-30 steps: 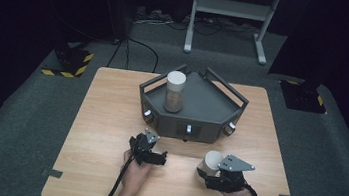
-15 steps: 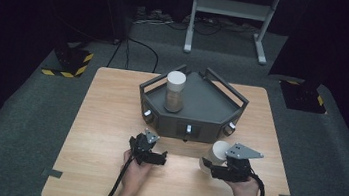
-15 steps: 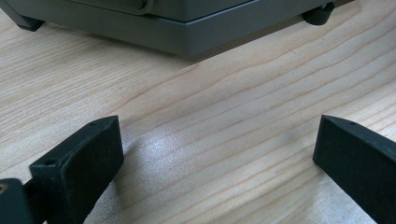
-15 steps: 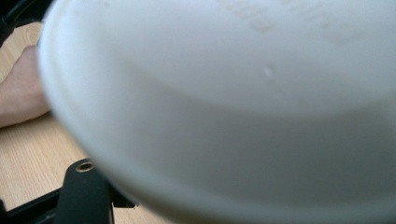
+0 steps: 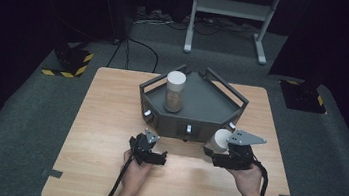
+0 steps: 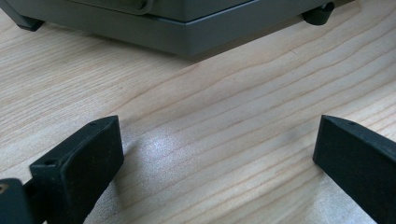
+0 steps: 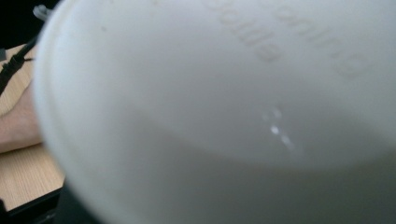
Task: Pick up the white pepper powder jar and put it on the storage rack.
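The left part of the desk (image 5: 102, 134) is bare pale wood out to its left edge, with free room between that edge and the left gripper (image 5: 151, 154). This gripper lies low over the desk near the front, just short of the grey tray (image 5: 212, 105). In the left gripper view its jaws stand wide apart with nothing between them, only wood grain, and the tray's base and one small black foot (image 6: 319, 13) cross the top of the picture.

The tray sits at the middle of the desk toward the far side. It is a dark grey, angular box with raised rails and small knobs along its front wall. A jar (image 5: 174, 92) with a white lid stands upright inside it at the left.

To the right, the right gripper (image 5: 212, 152) is clamped on a second container, the white-lidded jar (image 5: 219, 140). This one hangs tilted, lifted off the desk, just in front of the tray's right front corner. In the right gripper view its smooth white plastic top (image 7: 224, 93) sits so close that it blurs, with faint raised lettering on it; the jaws themselves are hidden behind it.

Beyond the right hand (image 5: 247, 180) bare wood runs to the desk's right edge.
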A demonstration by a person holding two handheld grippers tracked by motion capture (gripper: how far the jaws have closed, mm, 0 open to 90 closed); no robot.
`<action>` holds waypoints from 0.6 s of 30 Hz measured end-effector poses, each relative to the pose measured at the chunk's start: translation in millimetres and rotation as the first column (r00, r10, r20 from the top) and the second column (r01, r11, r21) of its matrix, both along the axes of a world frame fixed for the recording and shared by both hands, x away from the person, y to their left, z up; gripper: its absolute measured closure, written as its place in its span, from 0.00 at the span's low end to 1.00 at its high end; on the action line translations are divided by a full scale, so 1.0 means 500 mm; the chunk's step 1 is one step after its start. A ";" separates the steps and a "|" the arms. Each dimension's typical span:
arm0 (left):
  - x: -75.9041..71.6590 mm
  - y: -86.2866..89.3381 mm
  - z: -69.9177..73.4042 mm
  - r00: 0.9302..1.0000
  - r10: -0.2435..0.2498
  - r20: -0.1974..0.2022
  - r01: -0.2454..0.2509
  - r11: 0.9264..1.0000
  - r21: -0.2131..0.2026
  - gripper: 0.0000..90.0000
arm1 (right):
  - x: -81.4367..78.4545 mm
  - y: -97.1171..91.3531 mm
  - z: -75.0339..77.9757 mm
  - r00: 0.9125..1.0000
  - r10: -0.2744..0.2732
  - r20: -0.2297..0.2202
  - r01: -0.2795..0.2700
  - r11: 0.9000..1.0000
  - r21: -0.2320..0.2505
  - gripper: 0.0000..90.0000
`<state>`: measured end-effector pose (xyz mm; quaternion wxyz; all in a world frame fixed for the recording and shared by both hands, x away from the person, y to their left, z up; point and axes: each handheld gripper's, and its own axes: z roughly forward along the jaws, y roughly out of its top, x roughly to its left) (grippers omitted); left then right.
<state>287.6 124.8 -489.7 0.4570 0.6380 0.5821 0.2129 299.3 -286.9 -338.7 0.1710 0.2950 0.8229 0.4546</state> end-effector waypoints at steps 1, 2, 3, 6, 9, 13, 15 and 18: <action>0.000 0.000 0.000 1.000 0.000 0.000 0.000 1.000 0.000 0.02 | 0.002 0.000 0.004 1.000 0.002 0.001 -0.002 1.000 0.000 0.35; 0.000 0.000 0.000 1.000 0.000 0.000 0.000 1.000 0.000 0.02 | 0.008 0.001 0.014 1.000 0.006 -0.001 -0.006 1.000 0.005 0.35; 0.000 0.000 0.000 1.000 0.000 0.000 0.000 1.000 0.000 0.02 | 0.010 0.002 0.018 1.000 0.008 -0.003 -0.008 1.000 0.007 0.35; 0.000 0.000 0.000 1.000 0.000 0.000 0.000 1.000 0.000 0.02 | 0.019 0.003 0.031 1.000 0.012 -0.007 -0.012 1.000 0.013 0.35; 0.000 0.000 0.000 1.000 0.000 0.000 0.000 1.000 0.000 0.02 | 0.027 0.006 0.044 1.000 0.012 -0.013 -0.012 1.000 0.012 0.35; 0.000 0.000 0.000 1.000 0.000 0.000 0.000 1.000 0.000 0.02 | 0.042 0.008 0.063 1.000 0.012 -0.025 -0.011 1.000 0.019 0.35; 0.000 0.000 0.000 1.000 -0.001 0.000 0.001 1.000 0.001 0.02 | 0.049 0.009 0.075 1.000 0.014 -0.026 -0.014 1.000 0.017 0.35; 0.000 0.000 0.000 1.000 -0.001 0.000 0.001 1.000 0.001 0.02 | 0.056 0.013 0.092 1.000 0.013 -0.027 -0.013 1.000 0.011 0.35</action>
